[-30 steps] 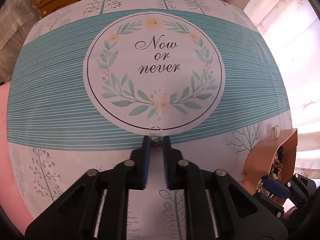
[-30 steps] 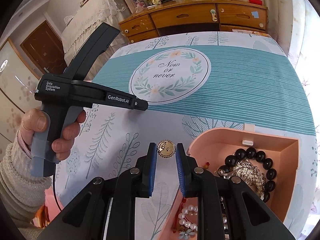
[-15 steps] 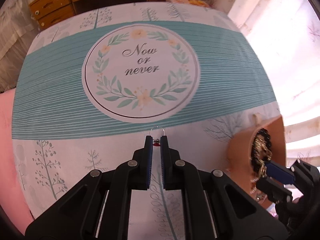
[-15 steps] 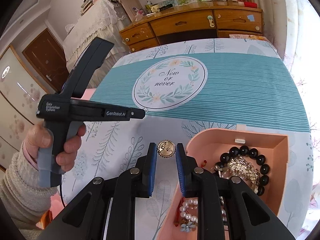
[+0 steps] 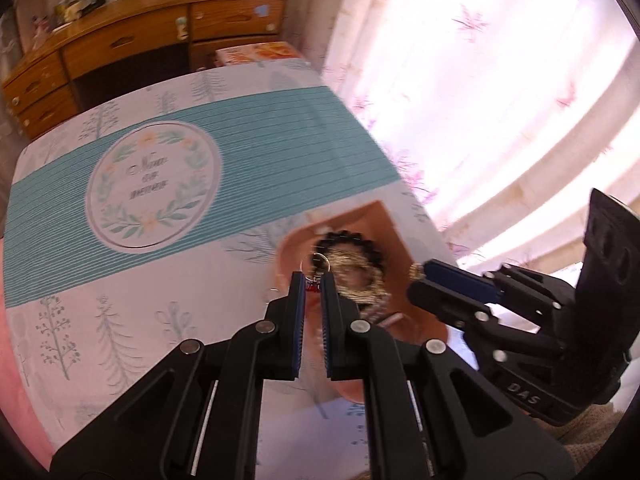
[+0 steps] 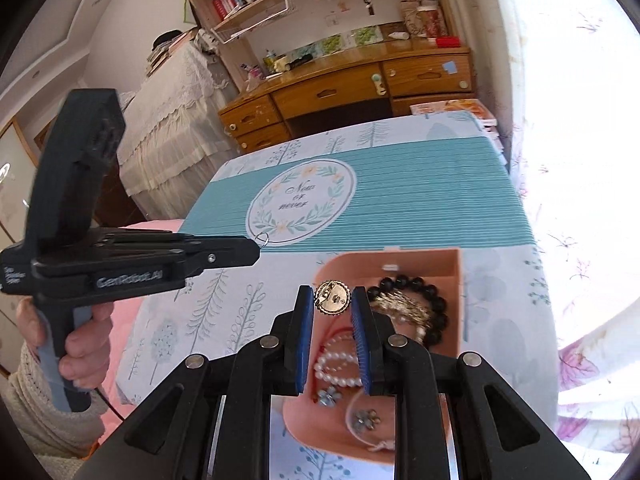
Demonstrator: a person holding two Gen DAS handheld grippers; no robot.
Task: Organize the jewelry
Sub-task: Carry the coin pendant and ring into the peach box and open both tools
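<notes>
My left gripper (image 5: 313, 280) is shut on a small earring (image 5: 316, 269) with a silver hoop and a red part, held above the near left rim of the pink jewelry box (image 5: 386, 216). In the right wrist view the left gripper (image 6: 256, 249) is left of the box with the hoop (image 6: 262, 238) at its tip. My right gripper (image 6: 332, 300) is shut on a round gold brooch (image 6: 333, 299), held over the pink box (image 6: 420, 258). The box holds a black bead bracelet (image 6: 416, 285), a gold piece (image 6: 404, 306) and a pearl bracelet (image 6: 338, 368).
The box stands on a table with a teal and white cloth (image 6: 420, 200) printed "Now or never". A wooden dresser (image 6: 340, 92) is beyond the far edge. Bright curtains (image 5: 480, 100) hang at the right. A pink surface (image 5: 16, 380) lies left.
My left gripper has swung right with the earring, from over the printed circle to above the box's rim. My right gripper has moved with the brooch from left of the box to over it.
</notes>
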